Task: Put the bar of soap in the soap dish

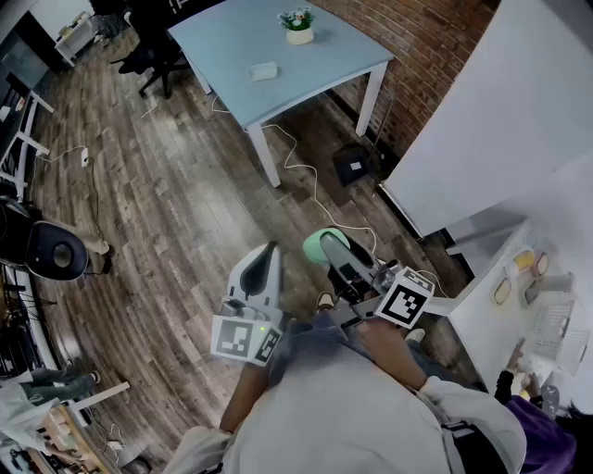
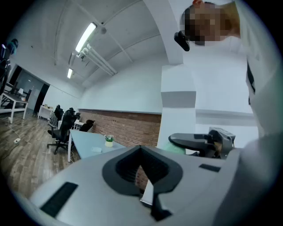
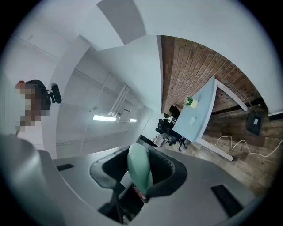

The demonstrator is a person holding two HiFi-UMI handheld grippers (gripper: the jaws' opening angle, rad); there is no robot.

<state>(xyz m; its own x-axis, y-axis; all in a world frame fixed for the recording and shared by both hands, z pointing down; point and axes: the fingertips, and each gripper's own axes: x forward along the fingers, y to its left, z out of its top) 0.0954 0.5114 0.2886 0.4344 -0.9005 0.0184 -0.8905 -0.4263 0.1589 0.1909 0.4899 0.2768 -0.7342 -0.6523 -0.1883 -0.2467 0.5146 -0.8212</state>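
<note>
A pale green bar of soap (image 1: pixel 318 243) sits between the jaws of my right gripper (image 1: pixel 332 250), which is shut on it above the wooden floor. In the right gripper view the soap (image 3: pixel 139 170) stands on edge between the dark pads. My left gripper (image 1: pixel 268 252) hangs beside it to the left, jaws together with nothing in them. The left gripper view shows the right gripper (image 2: pixel 194 140) with the green soap (image 2: pixel 177 148) behind it. A small pale dish-like thing (image 1: pixel 264 70) lies on the light blue table (image 1: pixel 232 56), far from both grippers.
A small potted plant (image 1: pixel 297 27) stands on the table's far side. Cables (image 1: pixel 306 176) trail over the floor to a black box (image 1: pixel 352 167) by the brick wall. Office chairs (image 1: pixel 148 56) stand left of the table, and a white counter (image 1: pixel 505 305) is at the right.
</note>
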